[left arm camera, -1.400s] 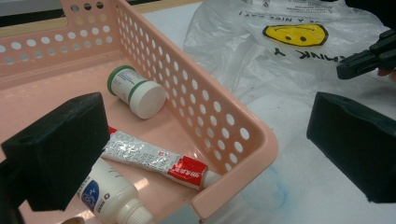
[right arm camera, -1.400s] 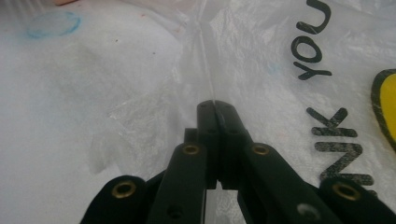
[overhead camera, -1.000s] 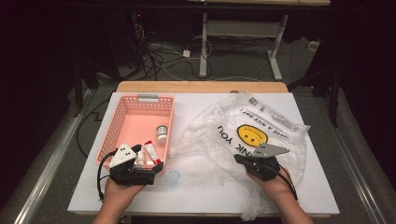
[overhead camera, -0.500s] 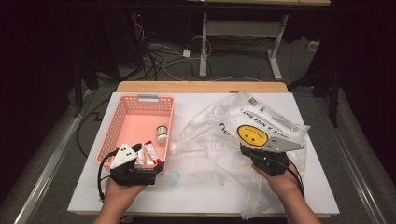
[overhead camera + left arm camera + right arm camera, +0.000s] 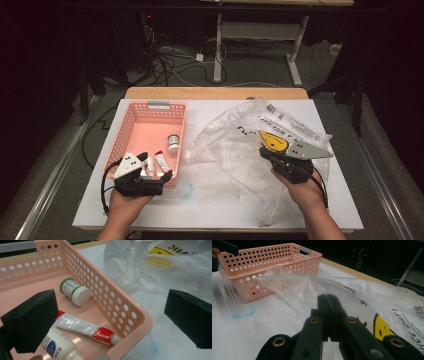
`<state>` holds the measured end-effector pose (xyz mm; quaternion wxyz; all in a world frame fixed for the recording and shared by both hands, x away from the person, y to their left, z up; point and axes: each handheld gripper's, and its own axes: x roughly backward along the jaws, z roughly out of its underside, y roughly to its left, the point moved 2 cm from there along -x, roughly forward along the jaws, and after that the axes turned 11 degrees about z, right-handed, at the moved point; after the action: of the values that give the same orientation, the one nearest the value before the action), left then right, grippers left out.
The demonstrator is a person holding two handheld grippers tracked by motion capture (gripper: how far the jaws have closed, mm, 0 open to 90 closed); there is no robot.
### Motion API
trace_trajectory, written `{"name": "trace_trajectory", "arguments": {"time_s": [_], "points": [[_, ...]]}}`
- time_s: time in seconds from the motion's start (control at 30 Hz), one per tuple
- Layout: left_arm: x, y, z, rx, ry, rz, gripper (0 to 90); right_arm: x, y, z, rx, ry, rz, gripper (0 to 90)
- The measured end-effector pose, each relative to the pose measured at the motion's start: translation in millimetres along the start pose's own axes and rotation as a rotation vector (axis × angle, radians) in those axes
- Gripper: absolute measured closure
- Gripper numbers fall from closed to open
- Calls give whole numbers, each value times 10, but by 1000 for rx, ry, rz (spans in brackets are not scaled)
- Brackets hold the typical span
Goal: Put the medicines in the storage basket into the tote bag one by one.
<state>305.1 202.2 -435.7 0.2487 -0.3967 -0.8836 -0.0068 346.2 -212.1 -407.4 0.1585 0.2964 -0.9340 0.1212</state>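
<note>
The left tool [image 5: 159, 176] sits at the near left of the desk [image 5: 215, 215], held in the person's left hand [image 5: 125, 202], with its jaws set wide apart; in the left gripper view one jaw stands over the inside of the pink basket [image 5: 120, 307] and the other over the bare desk outside the basket's near right corner, so the jaws straddle that corner and grip nothing. The basket (perforated walls, open top) occupies the left half of the desk and holds three items: a white bottle [image 5: 58, 346] lying nearest the left tool, partly hidden behind one jaw; a red-and-white tube [image 5: 85, 328] lying just beside it; and a small white jar with a green band [image 5: 75, 291] lying on its side farther in. A faint blue ring mark [image 5: 185, 189] shows on the desk just right of the basket's near corner. A clear plastic bag [image 5: 240, 145] with a yellow smiley face and black lettering spreads crumpled across the centre and right of the desk, its left edge near the basket. The right tool [image 5: 327, 298], held in the right hand [image 5: 302, 187] at the near right, has its jaws closed together on a fold of the bag, which rises in a raised ridge from the jaw tips toward the basket.
</note>
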Motion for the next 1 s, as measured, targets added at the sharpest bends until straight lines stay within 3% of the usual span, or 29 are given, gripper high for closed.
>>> {"name": "trace_trajectory", "arguments": {"time_s": [0.27,0.5,0.63,0.77,0.9,1.0], "points": [[176,265,7,61,-19,-76,0,24,-82,-27,-27,-20,10,900],[321,421,67,101,10,-132,0,35,-130,-15,-44,-30,9,900],[308,403,45,109,19,-131,0,28,-116,-21,-37,-33,1,900],[258,383,-81,113,48,-105,34,8,-99,-42,-38,-34,-6,900],[195,403,-272,94,110,-86,213,-33,-115,-70,-40,-22,-5,900],[123,473,-393,127,170,-41,316,-65,-130,-90,-39,-13,-1,900]]}}
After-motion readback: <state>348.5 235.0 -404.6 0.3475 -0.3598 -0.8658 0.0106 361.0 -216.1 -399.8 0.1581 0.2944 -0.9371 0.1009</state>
